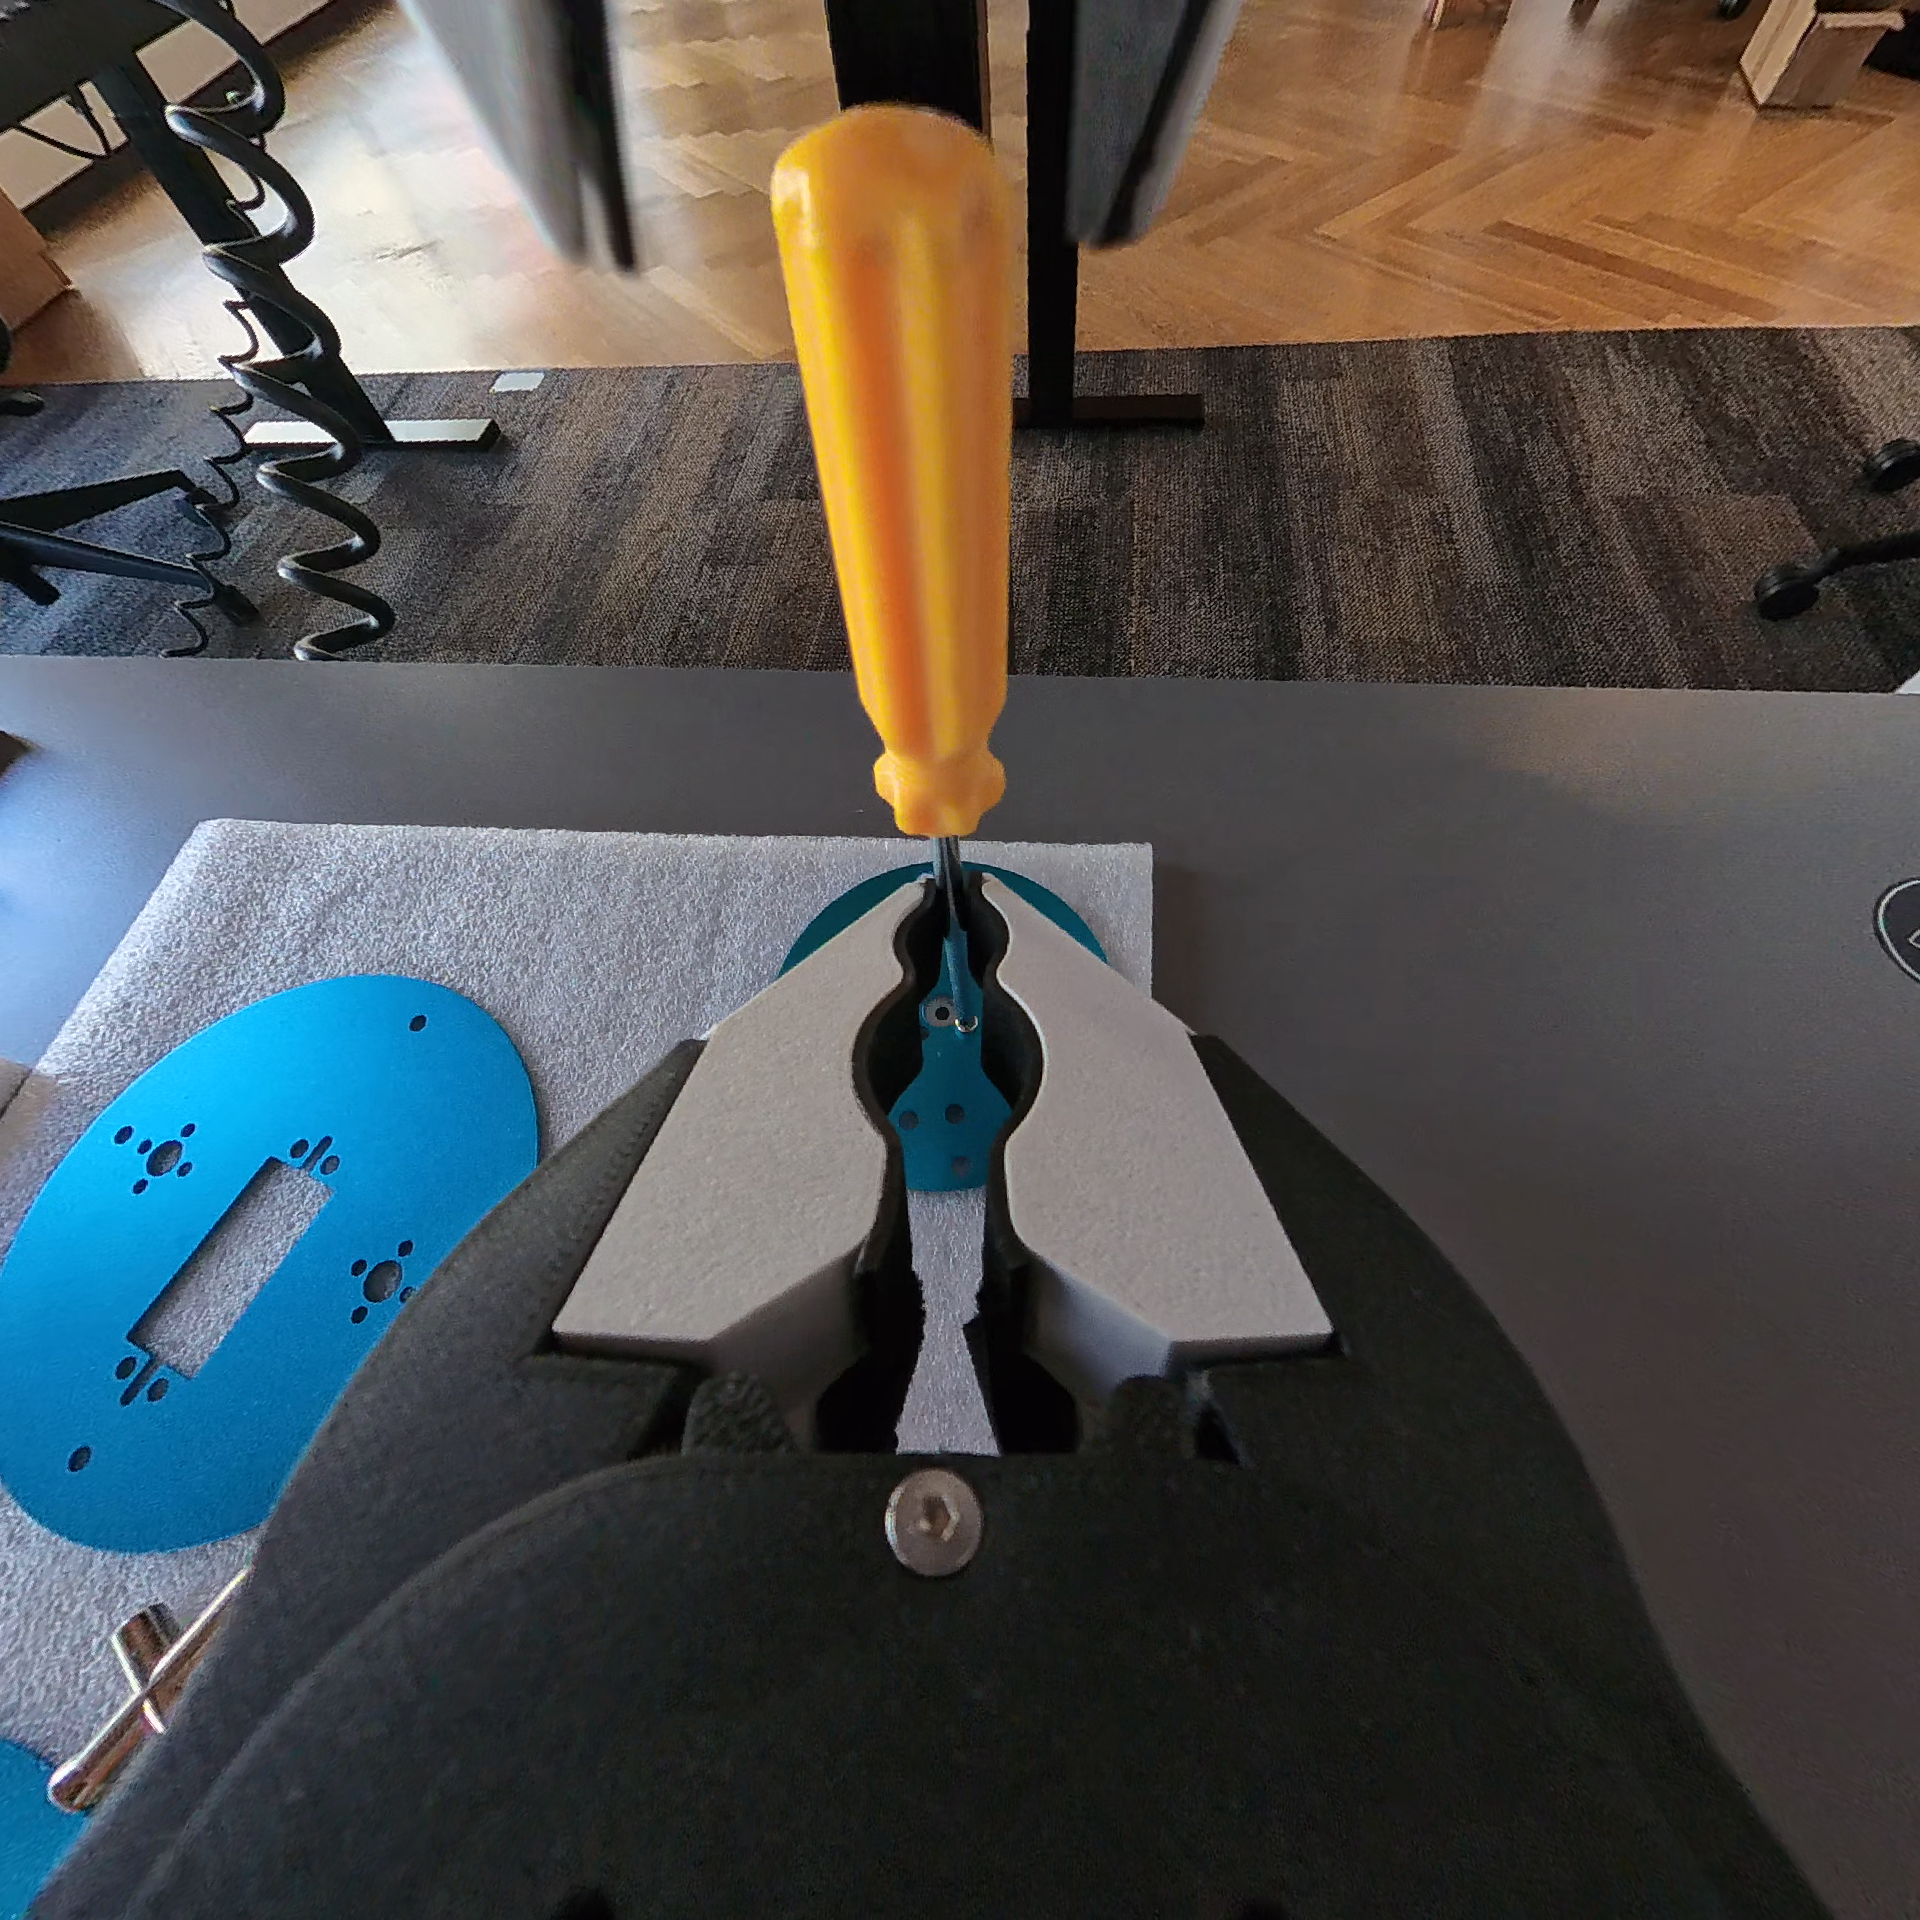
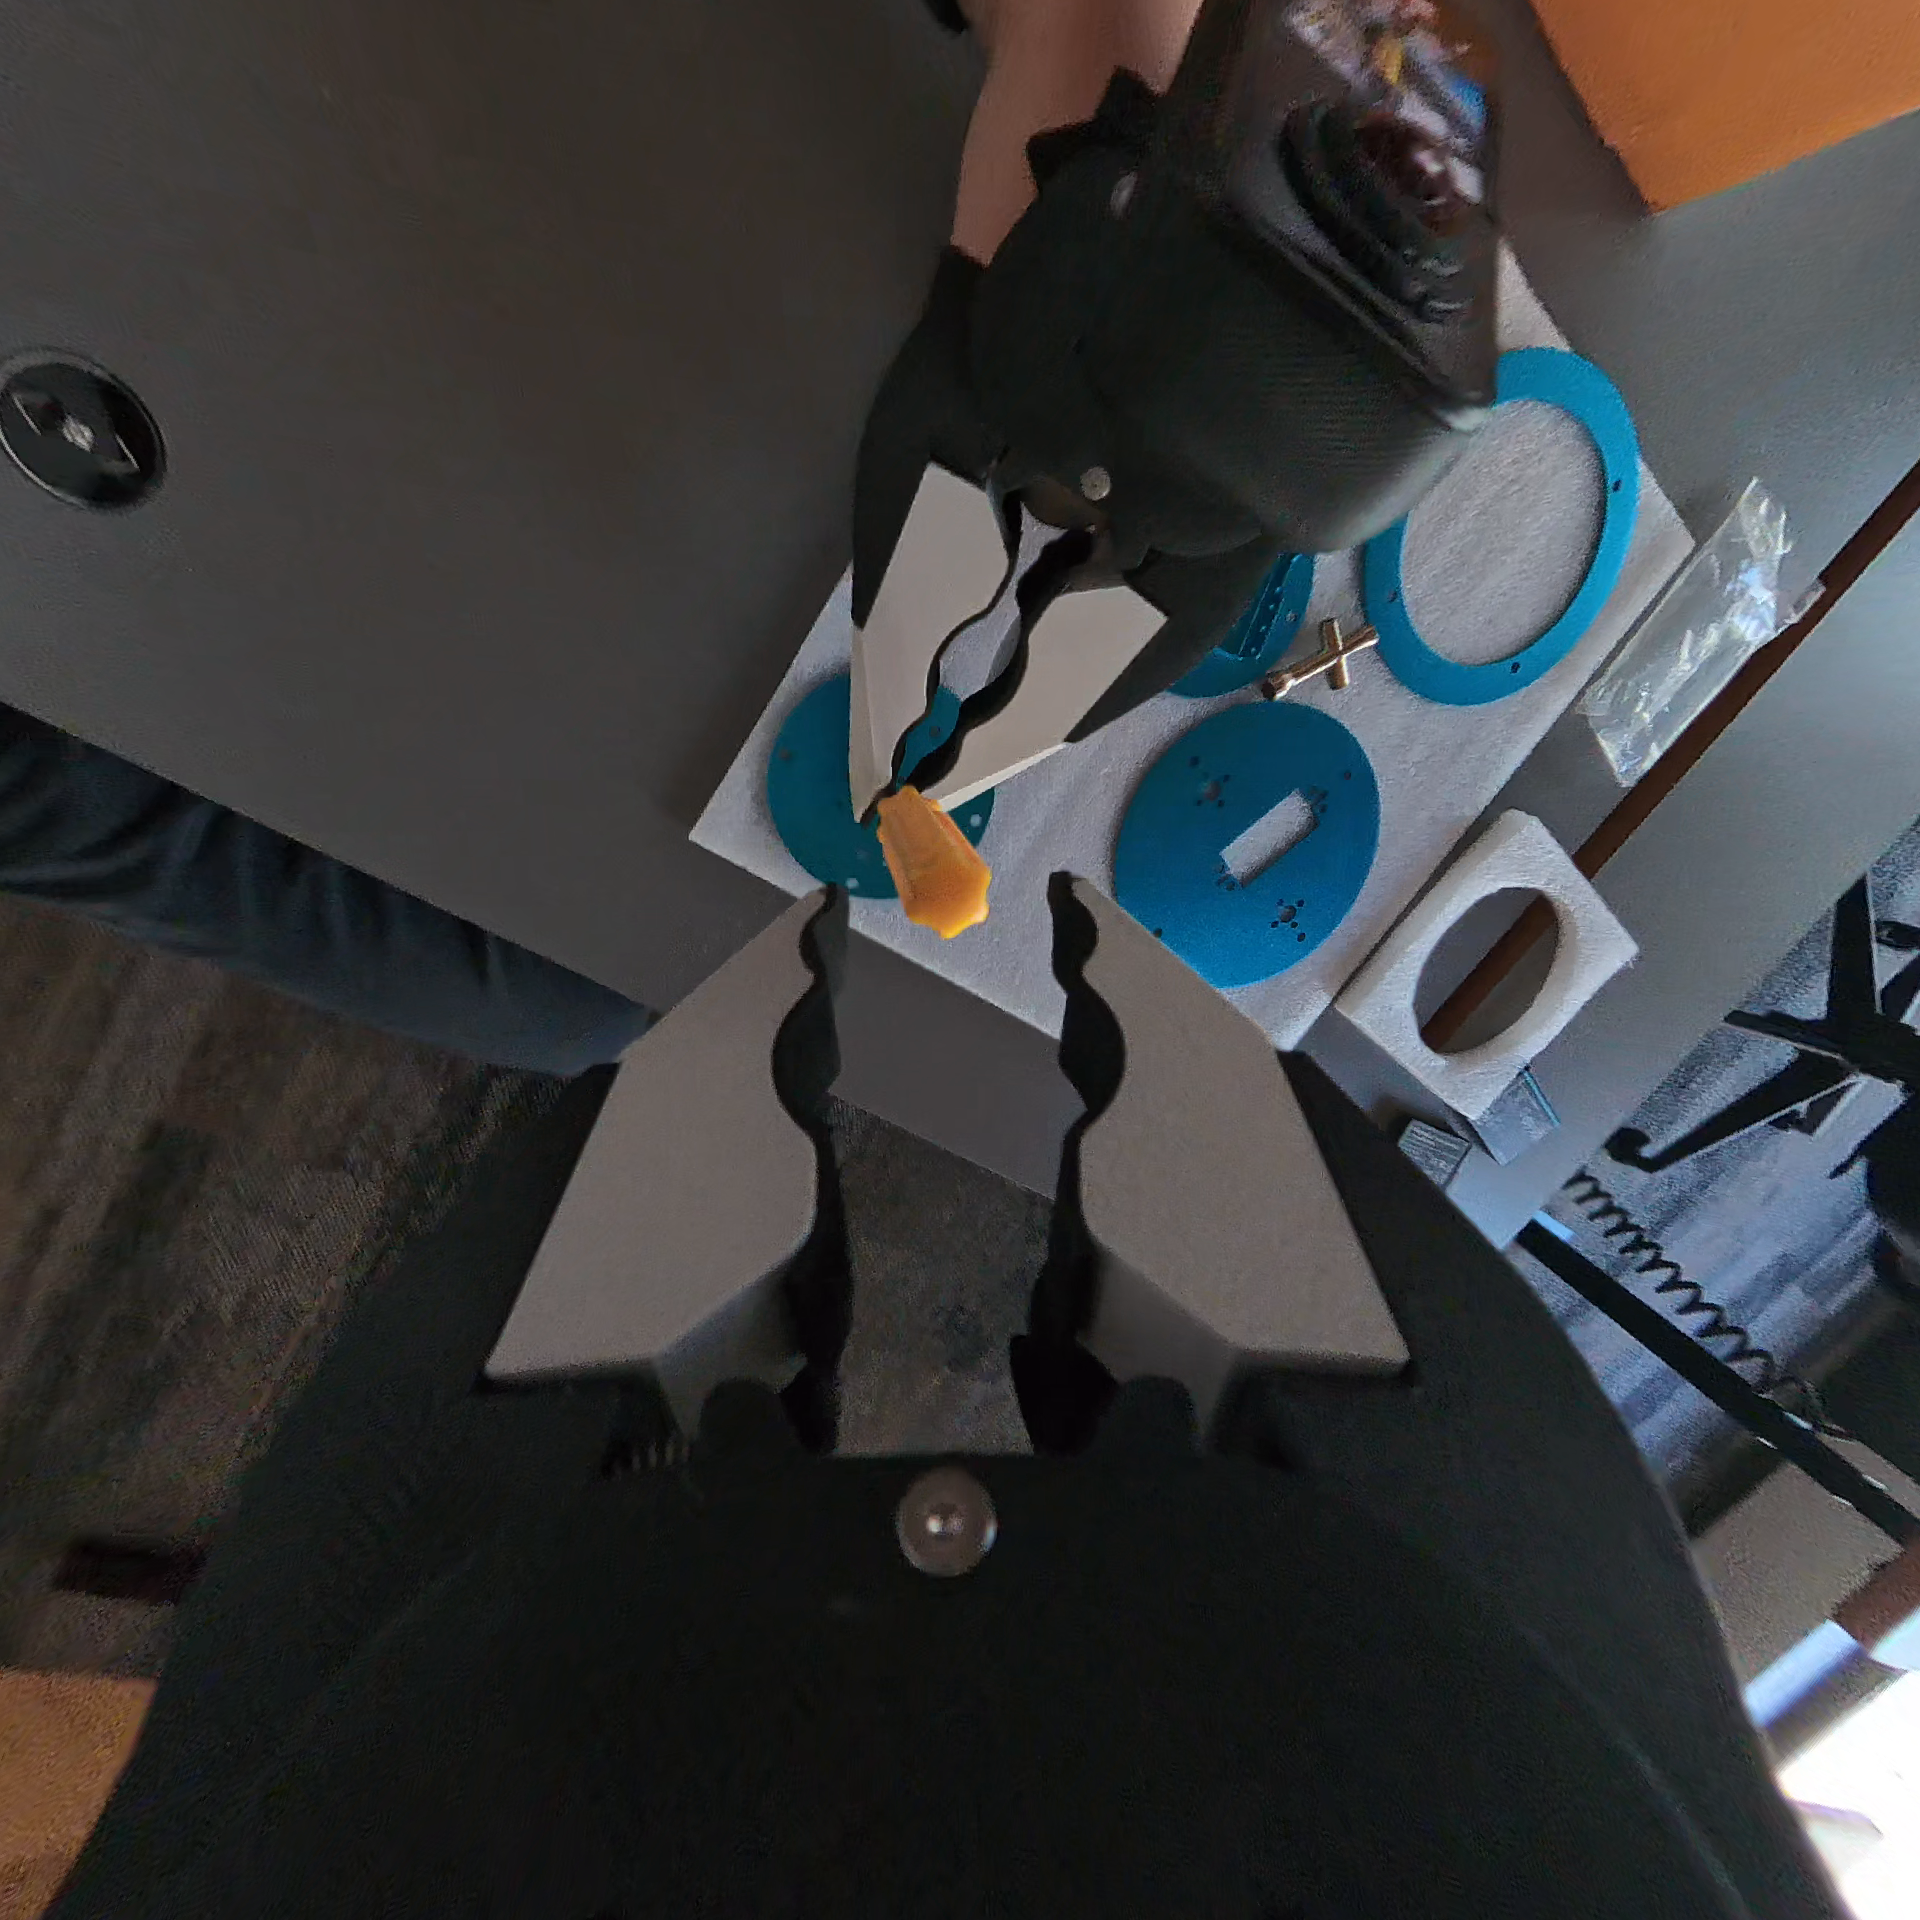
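Note:
My left gripper (image 1: pixel 954 885) is shut on the thin metal shaft of a yellow-handled screwdriver (image 1: pixel 904 416). The screwdriver stands nearly upright, with its tip at a small screw on a round blue plate (image 1: pixel 940 1127). The plate lies on a white foam mat (image 1: pixel 623 914). In the right wrist view, my right gripper (image 2: pixel 945 899) is open and empty. It hovers over the top of the screwdriver handle (image 2: pixel 930 868) without touching it. The same view shows the left gripper (image 2: pixel 888 784) low over the round blue plate (image 2: pixel 805 800).
The mat (image 2: pixel 1049 821) lies on a dark grey table (image 2: pixel 416 416) near its edge. On it are a blue oval plate with a slot (image 2: pixel 1184 831), a blue ring (image 2: pixel 1618 499) and a metal cross wrench (image 2: pixel 1322 657). A plastic bag (image 2: pixel 1694 623) and a holed foam block (image 2: pixel 1496 862) lie beside it. Tip to tip, the grippers are about 10 cm apart.

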A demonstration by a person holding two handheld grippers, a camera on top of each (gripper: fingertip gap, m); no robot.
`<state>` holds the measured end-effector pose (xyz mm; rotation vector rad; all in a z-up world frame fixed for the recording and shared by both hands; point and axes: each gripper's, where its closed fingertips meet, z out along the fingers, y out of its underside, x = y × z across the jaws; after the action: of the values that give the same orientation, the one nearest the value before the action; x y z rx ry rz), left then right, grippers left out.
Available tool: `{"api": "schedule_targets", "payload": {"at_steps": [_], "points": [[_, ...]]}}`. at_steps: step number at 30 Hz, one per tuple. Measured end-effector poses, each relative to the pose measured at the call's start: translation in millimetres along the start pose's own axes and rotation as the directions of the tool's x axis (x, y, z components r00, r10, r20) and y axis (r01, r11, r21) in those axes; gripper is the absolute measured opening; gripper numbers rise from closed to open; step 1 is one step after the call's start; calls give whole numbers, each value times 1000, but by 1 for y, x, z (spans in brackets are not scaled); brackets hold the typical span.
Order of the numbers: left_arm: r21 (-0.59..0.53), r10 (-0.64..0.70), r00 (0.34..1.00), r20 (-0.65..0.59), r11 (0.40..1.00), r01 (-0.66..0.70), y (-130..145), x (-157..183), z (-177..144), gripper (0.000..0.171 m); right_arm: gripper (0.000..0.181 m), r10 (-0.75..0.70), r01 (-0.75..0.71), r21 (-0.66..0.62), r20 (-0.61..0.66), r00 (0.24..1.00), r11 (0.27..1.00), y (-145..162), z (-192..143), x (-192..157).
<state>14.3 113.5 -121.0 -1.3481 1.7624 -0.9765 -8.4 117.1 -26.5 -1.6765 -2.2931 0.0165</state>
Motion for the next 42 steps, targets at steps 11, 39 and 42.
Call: {"api": "schedule_targets", "payload": {"at_steps": [11, 39, 42], "points": [[0, -8, 1000, 2, 1000, 8, 3, -1, -2, 3, 16, 125, -125, -21, 7, 992, 992, -3, 8, 5], [-195, -58, 998, 3, 979, 58, 41, 1, 5, 26, 17, 737, -786, -95, -296, 608, 610, 17, 9, 21], [-193, -45, 999, 9, 980, 46, 41, 1, 5, 25, 17, 726, -786, -108, -323, 607, 609, 18, 10, 25]]}}
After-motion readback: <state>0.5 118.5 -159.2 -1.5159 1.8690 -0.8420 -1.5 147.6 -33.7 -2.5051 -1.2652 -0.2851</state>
